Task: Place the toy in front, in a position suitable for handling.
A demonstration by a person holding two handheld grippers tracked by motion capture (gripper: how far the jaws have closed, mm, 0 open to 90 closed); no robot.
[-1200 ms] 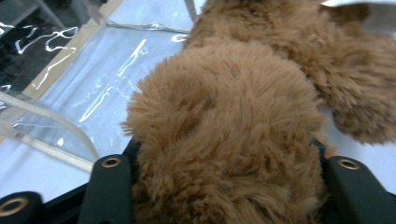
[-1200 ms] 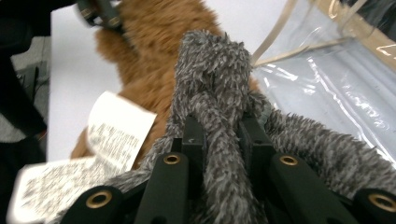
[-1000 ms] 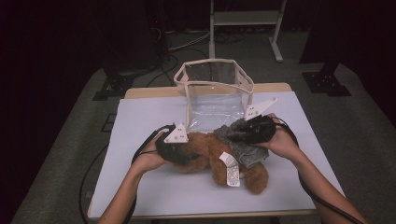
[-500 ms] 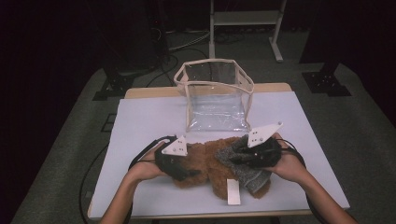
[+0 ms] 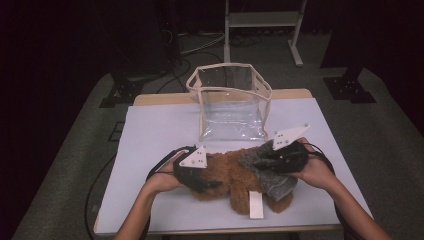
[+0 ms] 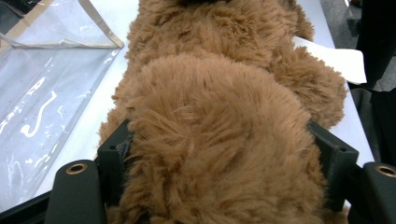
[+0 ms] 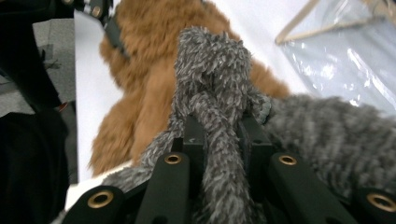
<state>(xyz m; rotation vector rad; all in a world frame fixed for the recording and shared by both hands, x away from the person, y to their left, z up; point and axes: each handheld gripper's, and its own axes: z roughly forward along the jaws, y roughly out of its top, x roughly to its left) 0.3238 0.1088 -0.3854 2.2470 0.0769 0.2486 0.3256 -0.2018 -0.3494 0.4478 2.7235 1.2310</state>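
A brown plush bear lies on the white table top near the front edge. My left gripper is shut on its left end, and the jaws have just been closing. In the left gripper view the brown fur bulges between the two jaws of my left gripper. A grey furry piece lies over the bear's right end. My right gripper is shut on it. In the right gripper view a grey strand is pinched in my right gripper, with the bear behind.
A clear plastic bag with beige trim stands open-topped just behind the bear, mid-table. A white tag lies flat at the bear's near side. Dark stands and cables sit on the floor beyond the table.
Both grippers and the plush have come toward the near edge, away from the clear bag; the right one moved more. The white tag now lies flat in front.
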